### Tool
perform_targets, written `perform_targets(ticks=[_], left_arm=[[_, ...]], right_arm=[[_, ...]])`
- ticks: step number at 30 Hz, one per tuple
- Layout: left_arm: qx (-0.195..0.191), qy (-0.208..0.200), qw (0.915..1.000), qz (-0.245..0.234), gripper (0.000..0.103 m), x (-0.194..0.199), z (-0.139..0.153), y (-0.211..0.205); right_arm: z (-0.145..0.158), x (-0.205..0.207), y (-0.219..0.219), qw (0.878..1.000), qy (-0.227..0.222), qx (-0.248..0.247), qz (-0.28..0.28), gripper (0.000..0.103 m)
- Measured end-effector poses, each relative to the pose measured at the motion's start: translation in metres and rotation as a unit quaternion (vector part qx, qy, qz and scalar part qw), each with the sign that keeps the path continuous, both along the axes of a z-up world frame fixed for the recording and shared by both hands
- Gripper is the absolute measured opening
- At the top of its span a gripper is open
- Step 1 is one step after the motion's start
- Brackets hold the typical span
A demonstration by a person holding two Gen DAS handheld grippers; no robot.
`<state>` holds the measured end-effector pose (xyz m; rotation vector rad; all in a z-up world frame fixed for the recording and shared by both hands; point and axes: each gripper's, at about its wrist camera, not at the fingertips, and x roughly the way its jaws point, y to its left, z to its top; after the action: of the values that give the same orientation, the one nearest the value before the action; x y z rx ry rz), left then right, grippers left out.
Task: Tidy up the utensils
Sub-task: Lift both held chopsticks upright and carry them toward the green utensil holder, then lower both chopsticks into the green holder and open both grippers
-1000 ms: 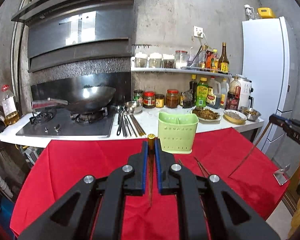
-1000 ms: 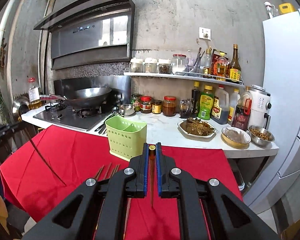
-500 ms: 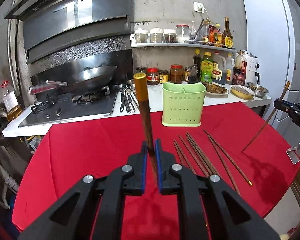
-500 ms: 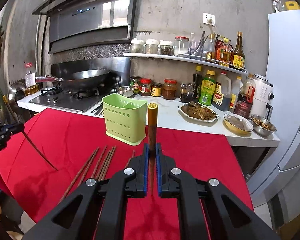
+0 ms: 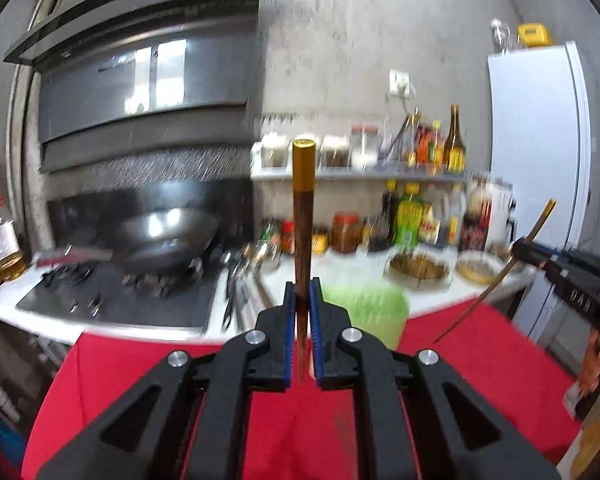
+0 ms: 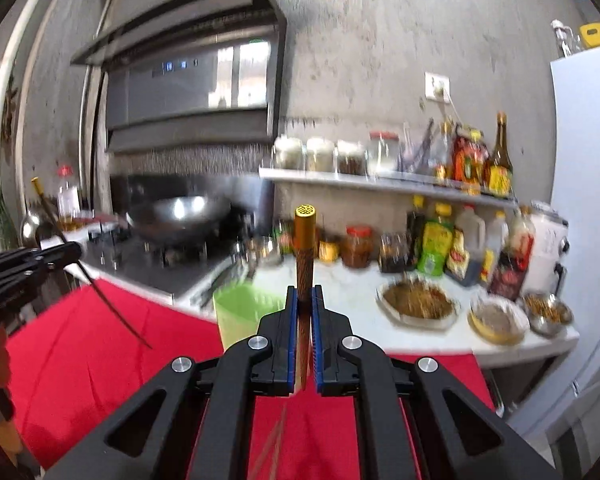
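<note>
We see the left gripper point(image 5: 302, 300) and the right gripper point(image 6: 304, 304) each clamped on an upright gold-capped chopstick point(image 5: 302, 216), above the red cloth point(image 5: 472, 356), with the blurred green holder point(image 6: 244, 312), seemingly standing just behind them.

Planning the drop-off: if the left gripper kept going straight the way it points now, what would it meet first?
Most likely the green utensil holder, which stands just beyond the left gripper and slightly right of its line. The chopstick it clamps stands up above that line. The picture is blurred, so depth is uncertain.
</note>
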<state>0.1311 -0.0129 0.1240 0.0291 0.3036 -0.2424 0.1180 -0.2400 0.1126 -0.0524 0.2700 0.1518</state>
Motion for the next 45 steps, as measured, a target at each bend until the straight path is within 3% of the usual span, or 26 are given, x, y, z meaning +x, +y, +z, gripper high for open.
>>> perform_targets(ticks=[4, 6, 12, 19, 20, 22, 23, 24, 26, 30, 34, 38, 45], left_arm=[[-0.008, -0.022, 0.9995, -0.021, 0.007, 0.033, 0.022, -0.017], [-0.007, -0.007, 0.9994, -0.034, 0.007, 0.058, 0.021, -0.028], [-0.005, 0.051, 0.9973, -0.053, 0.007, 0.123, -0.018, -0.049], [-0.003, 0.097, 0.9937, -0.056, 0.007, 0.155, -0.064, -0.054], [-0.002, 0.098, 0.9938, -0.053, 0.007, 0.156, -0.066, -0.055], [-0.001, 0.104, 0.9936, -0.046, 0.009, 0.155, -0.066, -0.053], [-0.006, 0.105, 0.9934, -0.046, 0.016, 0.151, -0.062, -0.051], [-0.009, 0.102, 0.9938, -0.045, 0.028, 0.147, -0.057, -0.049], [-0.012, 0.074, 0.9964, -0.041, 0.036, 0.125, -0.037, -0.042], [-0.002, 0.033, 0.9990, -0.029, 0.037, 0.075, -0.004, -0.029], [0.028, 0.033, 0.9990, 0.014, 0.043, 0.025, -0.004, -0.015], [0.038, 0.080, 0.9955, 0.032, 0.043, -0.012, -0.037, 0.000], [0.045, 0.178, 0.9822, 0.042, 0.043, -0.060, -0.127, 0.015]], right_arm=[[0.021, 0.032, 0.009, 1.000, -0.011, 0.010, 0.012, 0.007], [0.020, 0.052, 0.014, 1.000, 0.003, 0.011, 0.016, 0.007], [-0.012, 0.097, 0.025, 0.999, 0.049, 0.001, 0.023, 0.007], [-0.055, 0.113, 0.031, 0.995, 0.092, -0.017, 0.021, 0.008], [-0.058, 0.113, 0.032, 0.995, 0.095, -0.020, 0.021, 0.010], [-0.058, 0.109, 0.032, 0.995, 0.095, -0.023, 0.018, 0.024], [-0.055, 0.104, 0.031, 0.996, 0.088, -0.024, 0.012, 0.045], [-0.052, 0.099, 0.029, 0.996, 0.083, -0.025, 0.011, 0.054], [-0.039, 0.079, 0.025, 0.997, 0.065, -0.028, 0.006, 0.054], [-0.021, 0.038, 0.013, 0.999, 0.045, -0.030, -0.003, 0.054], [-0.023, -0.009, 0.000, 0.998, 0.049, -0.026, -0.007, 0.054], [-0.050, -0.049, -0.009, 0.997, 0.072, -0.016, -0.004, 0.054], [-0.119, -0.096, -0.007, 0.991, 0.131, -0.011, 0.000, 0.054]])
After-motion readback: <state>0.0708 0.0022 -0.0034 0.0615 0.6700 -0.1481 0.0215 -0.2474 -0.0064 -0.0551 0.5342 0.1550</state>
